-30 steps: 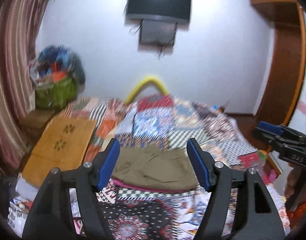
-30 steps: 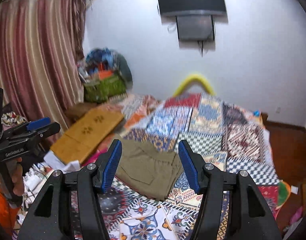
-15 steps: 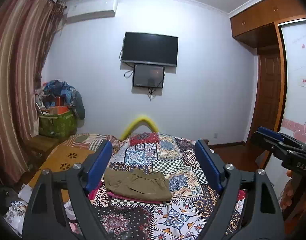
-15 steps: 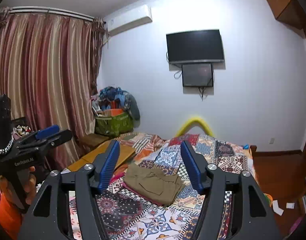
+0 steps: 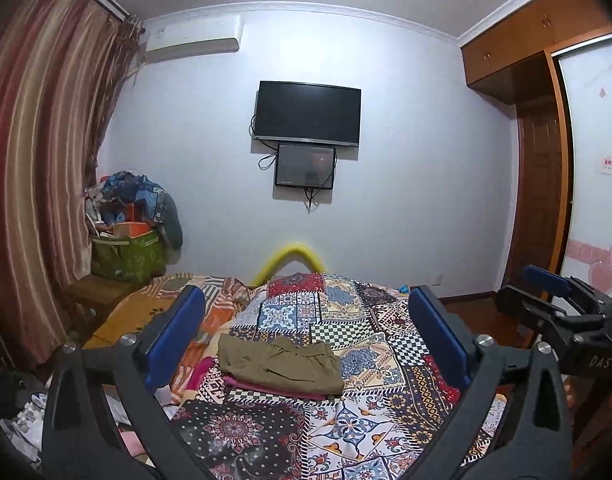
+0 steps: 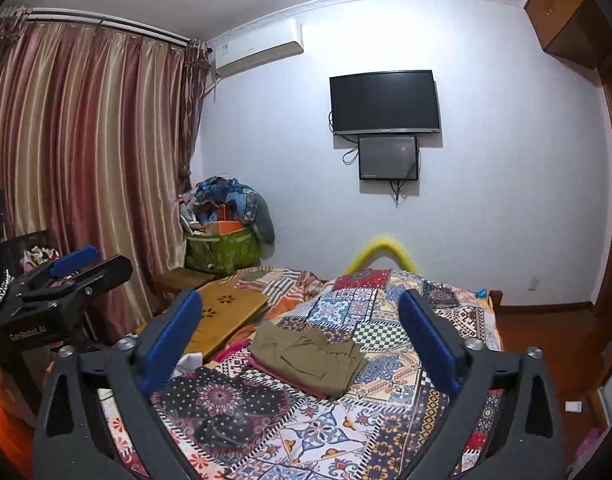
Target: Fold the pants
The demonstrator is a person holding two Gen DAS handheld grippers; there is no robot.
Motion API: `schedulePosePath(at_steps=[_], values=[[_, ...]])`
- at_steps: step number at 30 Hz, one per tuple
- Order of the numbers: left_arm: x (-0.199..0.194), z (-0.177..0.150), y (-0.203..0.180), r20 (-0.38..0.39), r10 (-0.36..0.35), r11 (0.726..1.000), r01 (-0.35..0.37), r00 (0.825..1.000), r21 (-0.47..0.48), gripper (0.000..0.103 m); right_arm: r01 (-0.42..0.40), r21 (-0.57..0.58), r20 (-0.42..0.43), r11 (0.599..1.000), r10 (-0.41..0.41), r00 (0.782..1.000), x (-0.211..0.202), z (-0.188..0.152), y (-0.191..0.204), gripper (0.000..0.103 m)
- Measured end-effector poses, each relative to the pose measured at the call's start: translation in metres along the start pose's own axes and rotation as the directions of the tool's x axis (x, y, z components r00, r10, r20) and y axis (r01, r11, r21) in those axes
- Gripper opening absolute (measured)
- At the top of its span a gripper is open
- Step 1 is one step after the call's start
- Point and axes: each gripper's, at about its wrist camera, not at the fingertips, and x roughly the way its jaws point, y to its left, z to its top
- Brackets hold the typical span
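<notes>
Olive pants (image 5: 277, 364) (image 6: 310, 356) lie folded in a compact stack on the patchwork bedspread (image 5: 346, 320) (image 6: 390, 364), on top of a pink garment (image 5: 265, 386). My left gripper (image 5: 306, 296) hangs well back from them, its jaws opening wide with nothing between the blue pads (image 5: 173, 340). My right gripper (image 6: 301, 300) is likewise back from the pants, its jaws opening and empty. Each gripper also shows at the edge of the other's view: the right gripper (image 5: 526, 296), the left gripper (image 6: 101, 266).
A wooden lap board (image 6: 225, 312) lies on the bed's left side. A green bag heaped with clothes (image 5: 125, 256) stands in the far left corner by the striped curtain (image 6: 85, 160). A yellow foam arch (image 5: 291, 254) marks the bed's far end. A wardrobe (image 5: 538, 200) fills the right.
Both grippers have drawn back and upward from the pants, which now look smaller and farther off. Both sets of jaws have spread wider. The pants have stayed folded in place.
</notes>
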Motion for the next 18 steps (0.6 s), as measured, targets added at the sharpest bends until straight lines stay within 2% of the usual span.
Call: schedulePosePath(at_steps=[18], values=[[-0.004, -0.007, 0.002, -0.011, 0.002, 1.000, -0.002, 1.000, -0.004, 0.103, 0.012, -0.005, -0.004, 1.000, -0.012, 1.000, -0.016, -0.007, 0.003, 0.103]])
